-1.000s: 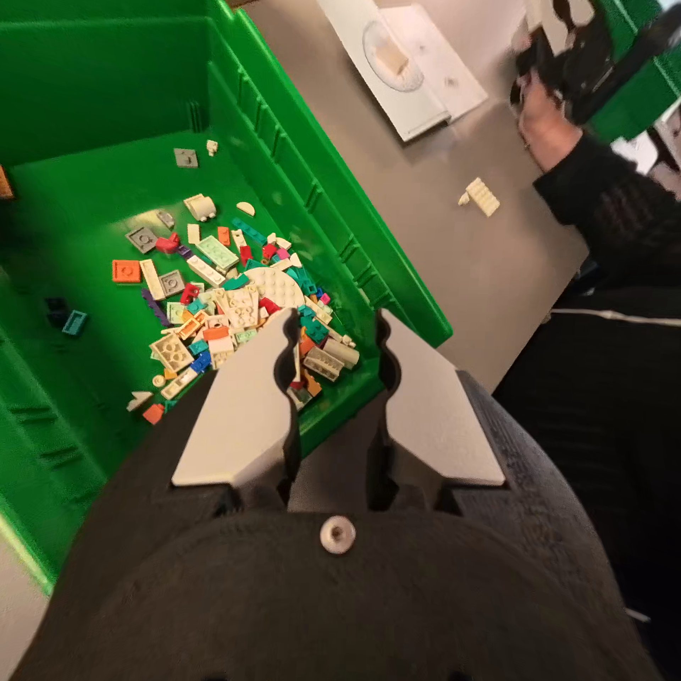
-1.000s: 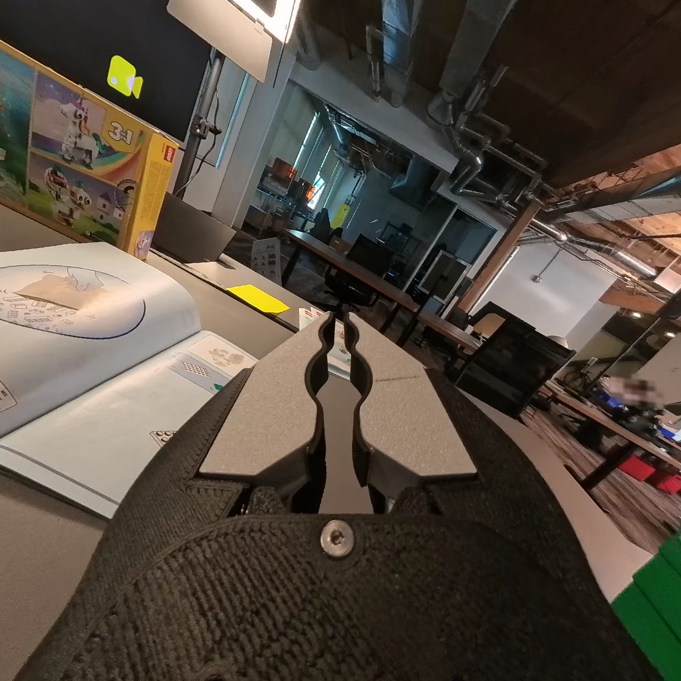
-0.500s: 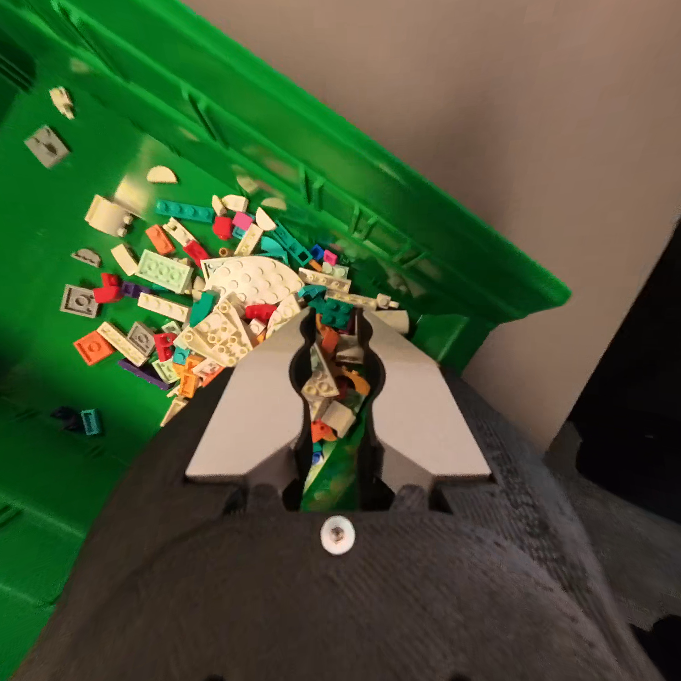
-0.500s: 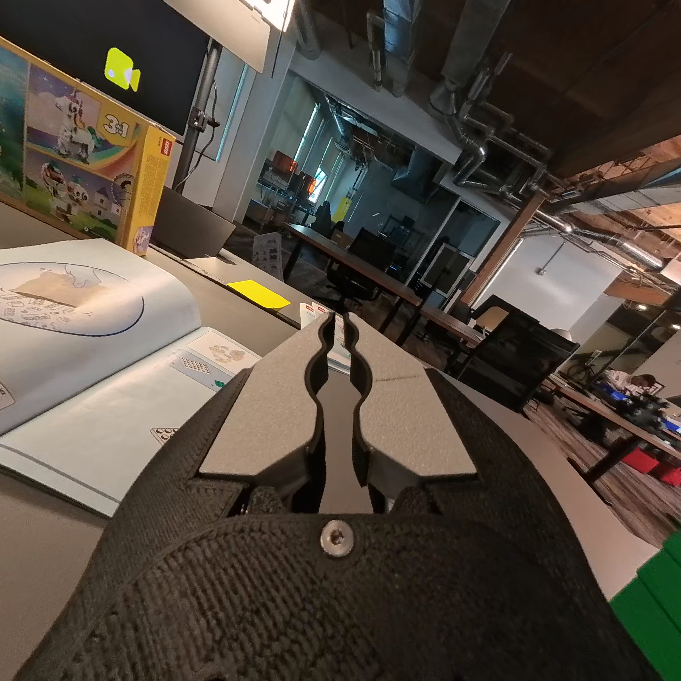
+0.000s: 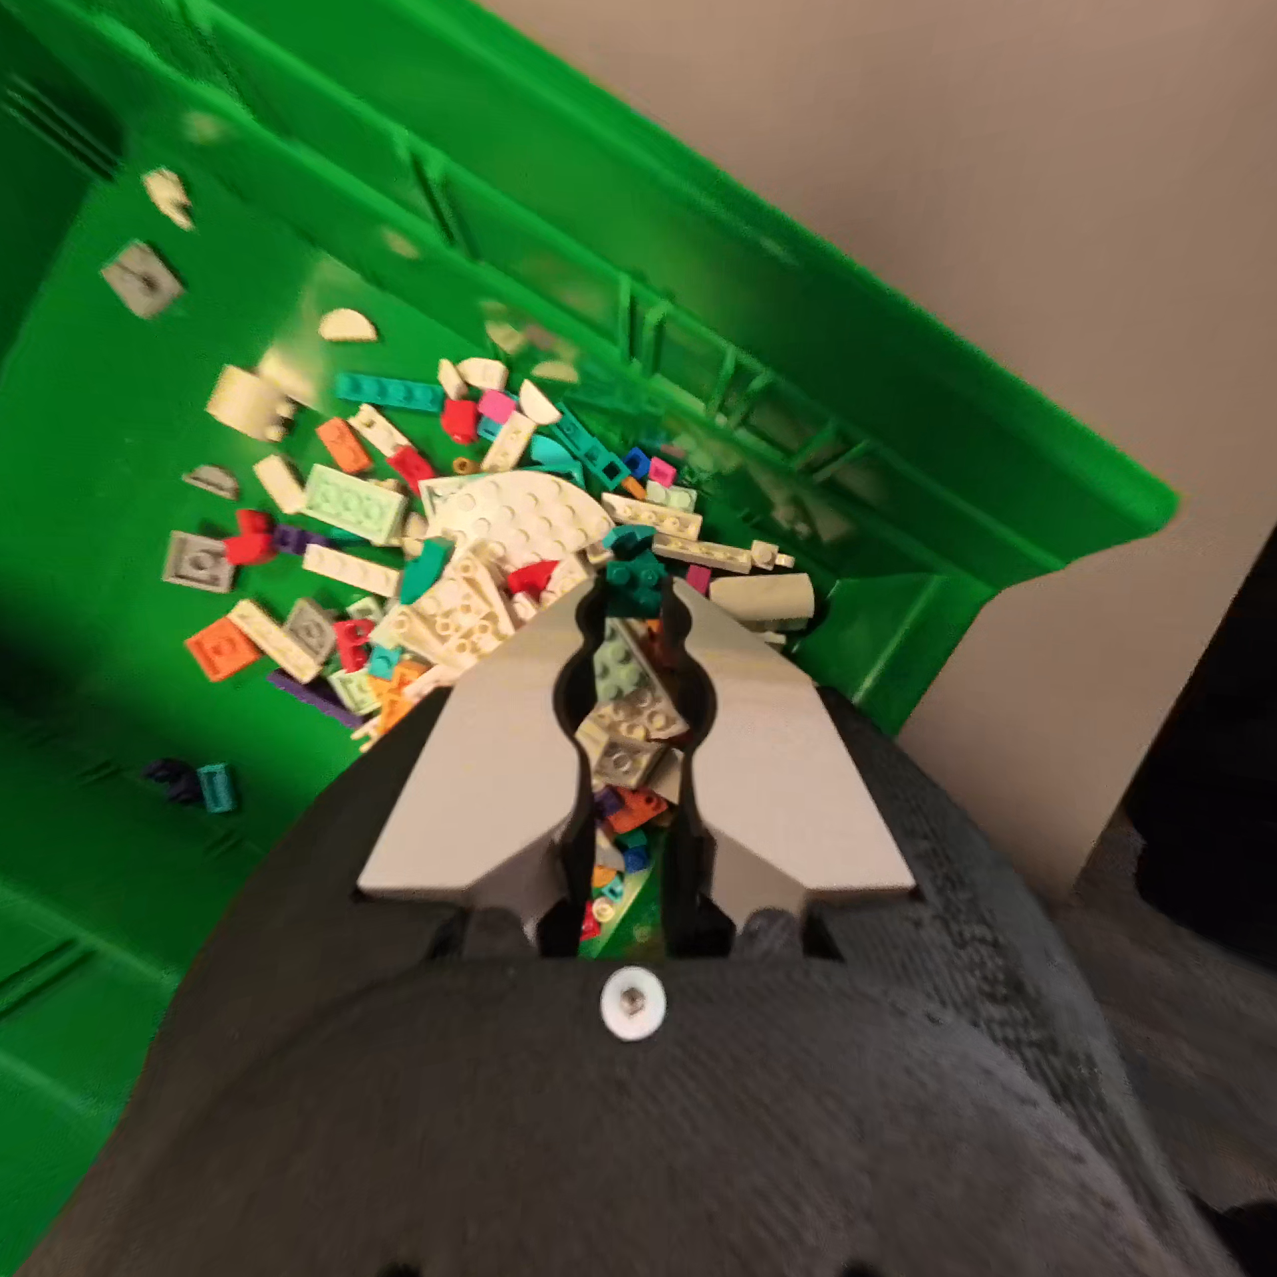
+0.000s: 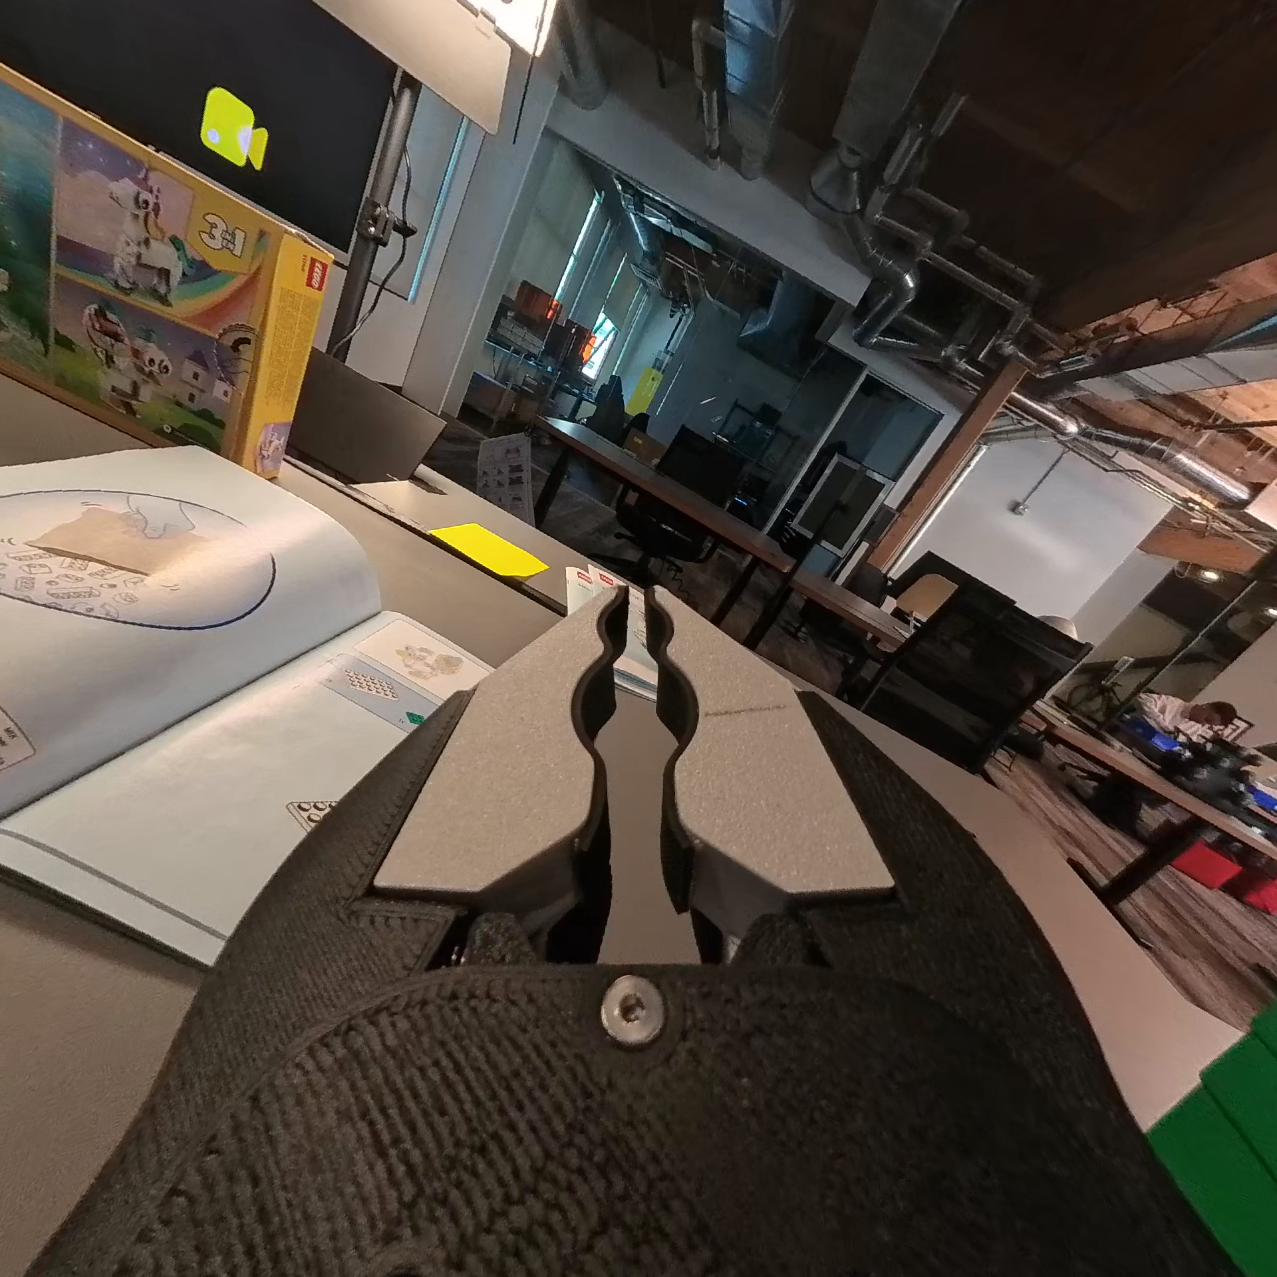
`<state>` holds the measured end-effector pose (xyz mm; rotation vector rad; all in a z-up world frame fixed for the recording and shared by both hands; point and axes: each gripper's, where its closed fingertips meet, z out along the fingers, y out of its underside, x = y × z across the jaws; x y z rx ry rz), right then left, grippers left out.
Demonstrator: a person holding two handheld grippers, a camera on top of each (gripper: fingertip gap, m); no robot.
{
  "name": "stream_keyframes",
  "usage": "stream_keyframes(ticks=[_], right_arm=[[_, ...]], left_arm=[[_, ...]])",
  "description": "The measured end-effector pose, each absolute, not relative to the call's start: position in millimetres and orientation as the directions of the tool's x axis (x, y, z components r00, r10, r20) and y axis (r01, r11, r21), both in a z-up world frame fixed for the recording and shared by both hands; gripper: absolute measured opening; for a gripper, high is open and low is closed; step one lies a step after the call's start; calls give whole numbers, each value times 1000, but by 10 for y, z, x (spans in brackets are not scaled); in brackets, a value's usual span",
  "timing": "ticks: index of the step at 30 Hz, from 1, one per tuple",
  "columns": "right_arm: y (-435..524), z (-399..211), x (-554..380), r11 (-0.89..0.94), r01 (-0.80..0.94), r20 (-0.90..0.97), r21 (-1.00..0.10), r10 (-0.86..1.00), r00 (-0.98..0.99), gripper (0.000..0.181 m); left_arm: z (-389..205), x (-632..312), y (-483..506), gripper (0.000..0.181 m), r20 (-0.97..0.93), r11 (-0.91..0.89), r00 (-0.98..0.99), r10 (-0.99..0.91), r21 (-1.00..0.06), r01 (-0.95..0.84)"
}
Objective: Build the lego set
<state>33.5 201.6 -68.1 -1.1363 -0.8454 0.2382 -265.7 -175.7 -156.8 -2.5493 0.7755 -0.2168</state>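
A green bin (image 5: 622, 228) holds a pile of loose Lego pieces, among them a large white rounded plate (image 5: 525, 511) and a dark teal brick (image 5: 632, 570). My left gripper (image 5: 634, 587) is low over the pile near the bin's corner. It is narrowly open, with its tips on either side of the dark teal brick. I cannot tell whether they touch it. My right gripper (image 6: 637, 598) is shut and empty above the grey table, pointing across the room. An open instruction booklet (image 6: 173, 587) lies to its left.
The Lego set box (image 6: 152, 290) stands behind the booklet. A yellow note (image 6: 490, 549) lies on the table beyond it. A corner of the green bin (image 6: 1237, 1133) shows at lower right. The grey table (image 5: 967, 207) lies beyond the bin wall. Some 50 cm of space lies between my two pairs of fingers.
My left gripper has moved down into the bin toward the pile and its jaws have narrowed around the dark teal brick. The right gripper has hardly moved.
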Motion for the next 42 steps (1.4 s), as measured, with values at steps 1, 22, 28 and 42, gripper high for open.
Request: stream_keyframes(ticks=[1,22,28,42], right_arm=[[2015,-679,334,435,237,469,-869,568,676,3],[1671,-676,191,482,156,479,-862,677,558,3],[1515,-657,282,479,107,459,-871,718,524,3],[318,-1180,111,419,143,354,-897,873,-334,31]], left_arm=[[-1481,-2673,-1733,15,-5,-718,836,-548,-511,-474],[-125,-847,-1092,15,-222,-165,797,-561,-914,-371],[-641,-289,-718,15,-55,-258,738,-673,-917,-303],[-1435,1,-329,14,79,-454,672,-737,-794,-404]])
